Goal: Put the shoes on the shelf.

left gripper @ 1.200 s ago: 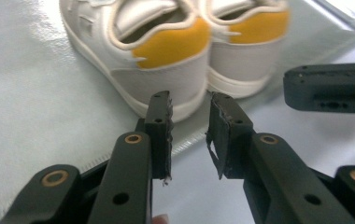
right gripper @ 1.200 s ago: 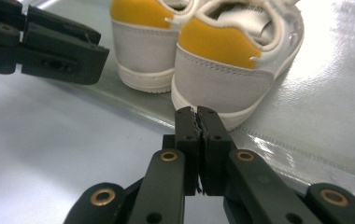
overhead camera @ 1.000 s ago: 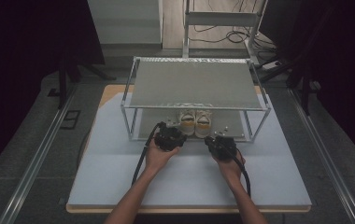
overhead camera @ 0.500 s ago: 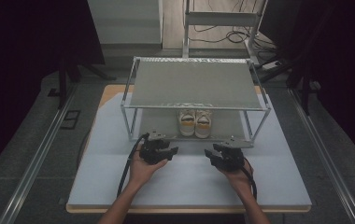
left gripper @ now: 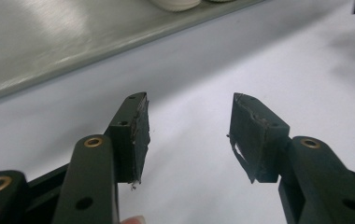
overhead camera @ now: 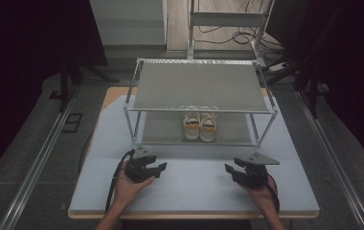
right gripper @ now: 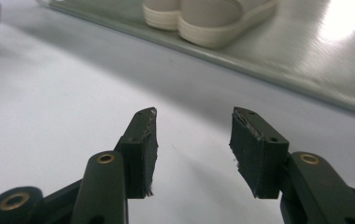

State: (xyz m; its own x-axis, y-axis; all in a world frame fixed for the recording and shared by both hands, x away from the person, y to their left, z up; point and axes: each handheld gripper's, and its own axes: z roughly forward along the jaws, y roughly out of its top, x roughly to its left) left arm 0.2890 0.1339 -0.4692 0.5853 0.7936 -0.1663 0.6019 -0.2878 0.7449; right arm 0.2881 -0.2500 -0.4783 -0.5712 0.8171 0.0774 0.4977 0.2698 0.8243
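Observation:
A pair of white shoes (overhead camera: 199, 125) with orange heel patches stands on the lower shelf of a metal two-tier rack (overhead camera: 201, 88) at the table's middle. Their pale soles (right gripper: 203, 18) appear at the top of the right gripper view. My left gripper (overhead camera: 160, 168) rests low over the white table top in front of the rack's left side, open with nothing between its jaws (left gripper: 187, 135). My right gripper (overhead camera: 230, 170) hovers in front of the rack's right side, also open and empty (right gripper: 194, 149). Both point inward toward each other.
The white table top (overhead camera: 194, 191) spreads between the rack and the near edge. The rack's lower shelf edge (left gripper: 73, 51) runs across the top of the left gripper view. Dark floor, rails and cables surround the table.
Both grippers have pulled back from the rack's lower shelf toward the near edge and moved apart. The shoes stay on the shelf.

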